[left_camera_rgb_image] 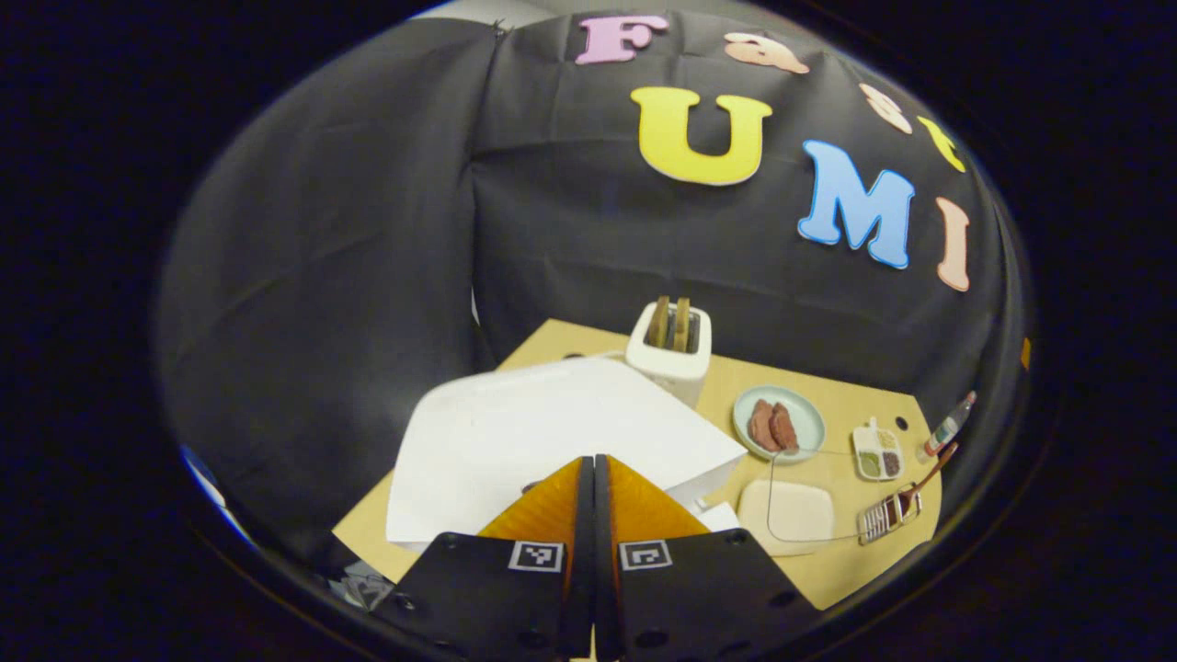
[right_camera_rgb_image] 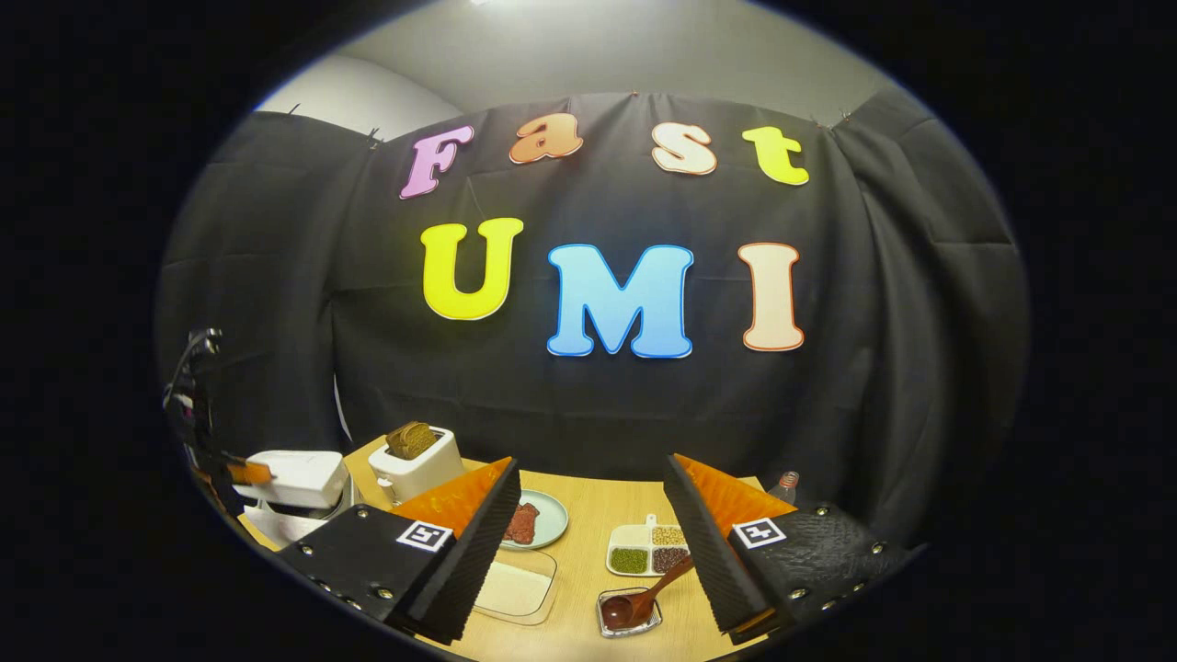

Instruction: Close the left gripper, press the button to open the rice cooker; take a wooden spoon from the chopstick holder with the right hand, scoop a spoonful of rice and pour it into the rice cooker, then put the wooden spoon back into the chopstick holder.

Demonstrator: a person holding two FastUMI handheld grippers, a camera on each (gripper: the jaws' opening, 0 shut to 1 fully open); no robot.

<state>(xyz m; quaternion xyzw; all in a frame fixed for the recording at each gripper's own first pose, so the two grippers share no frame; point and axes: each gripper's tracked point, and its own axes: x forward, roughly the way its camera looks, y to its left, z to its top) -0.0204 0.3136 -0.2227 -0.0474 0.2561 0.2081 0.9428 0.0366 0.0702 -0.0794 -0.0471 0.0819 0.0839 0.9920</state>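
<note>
**Left fingers clenched over the rice cooker, right fingers released**

The left gripper [left_camera_rgb_image: 593, 478] is pressed shut, tips just above the rice cooker [left_camera_rgb_image: 552, 441] — a smooth white box with a flat lid. In the right gripper view that cooker [right_camera_rgb_image: 294, 483] sits far left, beyond the toaster [right_camera_rgb_image: 418, 464].

The right gripper [right_camera_rgb_image: 588, 542] is spread wide, with bare wooden table [right_camera_rgb_image: 588, 515] between its ribbed pads. Low between them the wooden spoon [right_camera_rgb_image: 644, 598] — glossy, rounded bowl — lies in the small holder [right_camera_rgb_image: 630, 614].

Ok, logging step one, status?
Left gripper shut, over rice cooker lid. Right gripper open, empty. Wooden spoon in holder. Nothing blocking.
</note>
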